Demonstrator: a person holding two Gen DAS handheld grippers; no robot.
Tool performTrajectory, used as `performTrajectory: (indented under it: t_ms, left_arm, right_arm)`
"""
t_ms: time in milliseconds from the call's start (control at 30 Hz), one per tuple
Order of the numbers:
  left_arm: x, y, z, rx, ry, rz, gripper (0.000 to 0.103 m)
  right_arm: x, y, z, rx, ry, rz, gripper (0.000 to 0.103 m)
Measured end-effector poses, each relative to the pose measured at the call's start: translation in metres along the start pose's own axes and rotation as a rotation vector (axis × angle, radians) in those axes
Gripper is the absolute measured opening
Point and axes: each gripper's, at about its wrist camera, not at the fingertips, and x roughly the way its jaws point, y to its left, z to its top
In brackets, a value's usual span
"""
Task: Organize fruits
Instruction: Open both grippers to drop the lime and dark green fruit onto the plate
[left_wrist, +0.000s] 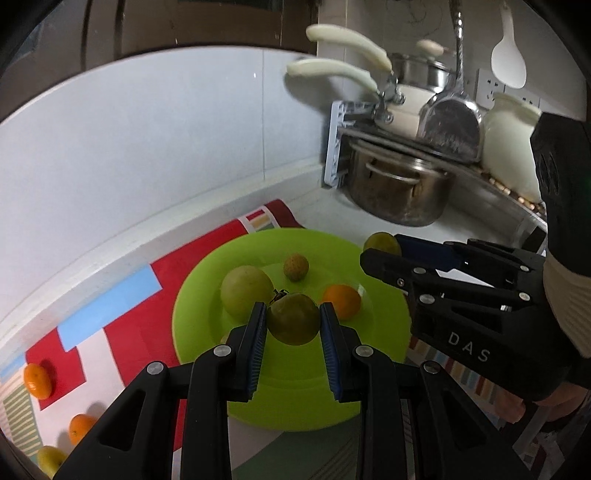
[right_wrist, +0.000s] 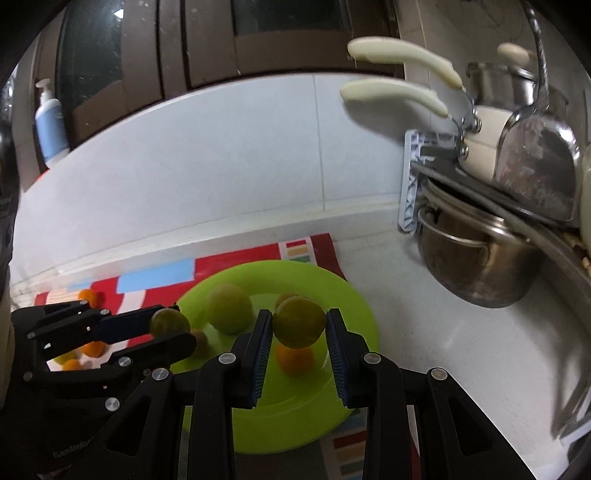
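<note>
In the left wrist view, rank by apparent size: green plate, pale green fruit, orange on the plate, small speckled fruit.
1. green plate
2. pale green fruit
3. orange on the plate
4. small speckled fruit, farthest back, so partly distance.

Two grippers are in view, the left gripper (left_wrist: 293, 321) at lower centre of its own camera and the right gripper (right_wrist: 299, 325) likewise, each clamping one green fruit: one stemmed green fruit (left_wrist: 293, 323) and one round green fruit (right_wrist: 299, 322).

One lime-green plate (left_wrist: 207, 354) carries three fruits in the left wrist view: one large pale green fruit (left_wrist: 246, 291), one small speckled fruit (left_wrist: 296, 267) and one orange (left_wrist: 342, 301).

At the lower left of that frame, off the plate, lie three more: two small oranges (left_wrist: 37, 380) (left_wrist: 82, 427) and one yellow fruit (left_wrist: 51, 459).

One patterned mat (left_wrist: 136, 314). One pump bottle (right_wrist: 51, 127), upper left. Two cream pan handles (left_wrist: 349, 38) (left_wrist: 328, 70), upper right. One large steel pot (left_wrist: 397, 195).
</note>
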Motion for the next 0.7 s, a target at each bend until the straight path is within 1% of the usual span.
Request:
performTrajectory:
  t_ms: [167,233,267,300,333,367,433,500,700]
  left_arm:
    - [0.016,0.001,-0.002,0.011,0.028,0.0,0.029]
    - [0.019,0.001,-0.002,0.024,0.025,0.015,0.029]
    - [0.019,0.0,-0.002,0.031,0.022,0.018,0.034]
    - [0.018,0.0,-0.002,0.036,0.021,0.019,0.043]
    - [0.017,0.001,-0.002,0.035,0.017,0.021,0.047]
    - [0.013,0.001,-0.002,0.031,0.007,0.026,0.049]
    - [0.005,0.004,-0.002,0.027,-0.012,0.043,0.05]
    - [-0.006,0.007,-0.003,0.02,-0.025,0.066,0.054]
    - [-0.042,0.017,-0.009,-0.031,-0.066,0.104,0.064]
  right_arm:
    - [0.019,-0.005,-0.002,-0.003,0.026,-0.005,0.031]
    - [0.023,-0.006,-0.002,-0.002,0.032,-0.009,0.031]
    - [0.025,-0.006,-0.002,0.0,0.034,-0.009,0.031]
    - [0.026,-0.006,-0.002,0.003,0.036,-0.009,0.034]
    - [0.027,-0.007,-0.002,0.008,0.039,-0.009,0.043]
    - [0.027,-0.007,-0.001,0.015,0.04,-0.013,0.048]
    - [0.022,-0.008,-0.001,0.028,0.024,-0.024,0.049]
    - [0.016,-0.006,-0.001,0.028,0.013,-0.035,0.049]
    - [-0.012,0.003,-0.004,0.038,-0.011,-0.052,0.049]
